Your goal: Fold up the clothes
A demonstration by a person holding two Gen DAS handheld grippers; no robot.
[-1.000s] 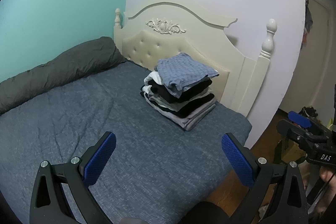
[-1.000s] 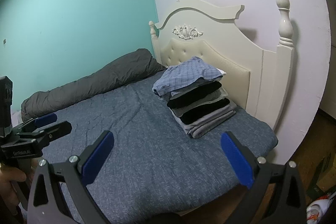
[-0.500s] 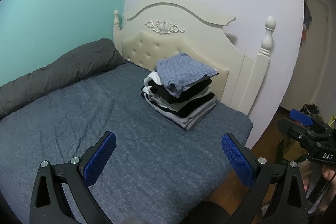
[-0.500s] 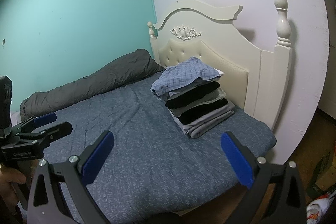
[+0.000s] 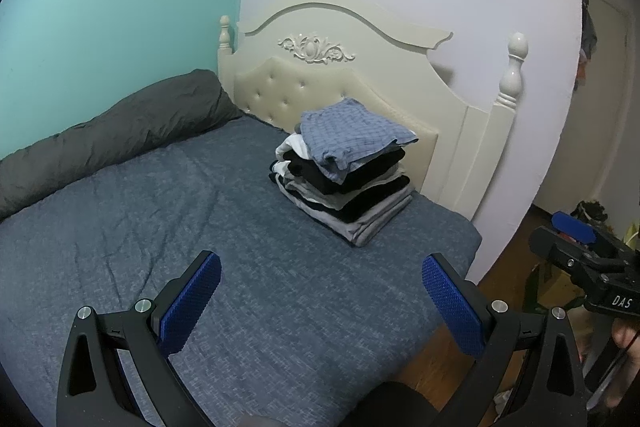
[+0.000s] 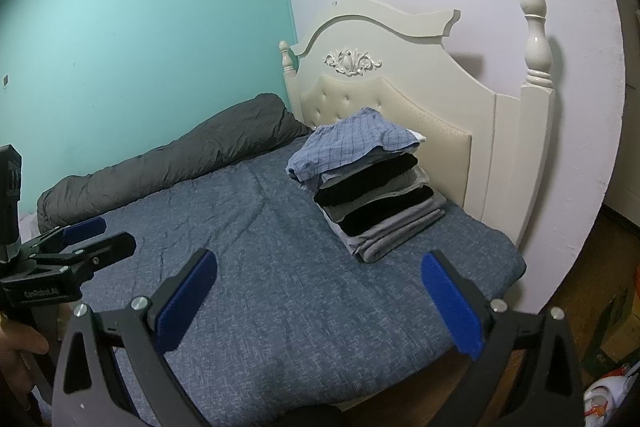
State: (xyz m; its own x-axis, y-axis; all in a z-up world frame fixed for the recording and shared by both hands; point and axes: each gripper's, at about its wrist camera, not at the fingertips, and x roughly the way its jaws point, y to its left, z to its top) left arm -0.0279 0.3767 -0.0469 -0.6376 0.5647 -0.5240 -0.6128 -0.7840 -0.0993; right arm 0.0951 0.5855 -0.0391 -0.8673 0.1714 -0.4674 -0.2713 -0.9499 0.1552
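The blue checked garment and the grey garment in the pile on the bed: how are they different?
The blue checked garment lies on top of the pile, the grey garment at the bottom, on the bed cover. The checked one is patterned and loosely folded, with a drooping edge; the grey one is plain and folded flat. Both are folded and lie near the headboard.

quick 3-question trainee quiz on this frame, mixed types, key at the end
1. True or false: the left tongs and right tongs are open and empty.
2. What tops the pile of clothes? A) checked blue piece B) red towel C) white pillow
3. The pile sits on the bed next to the ____.

Key: 1 true; 2 A, the checked blue piece; 3 headboard.
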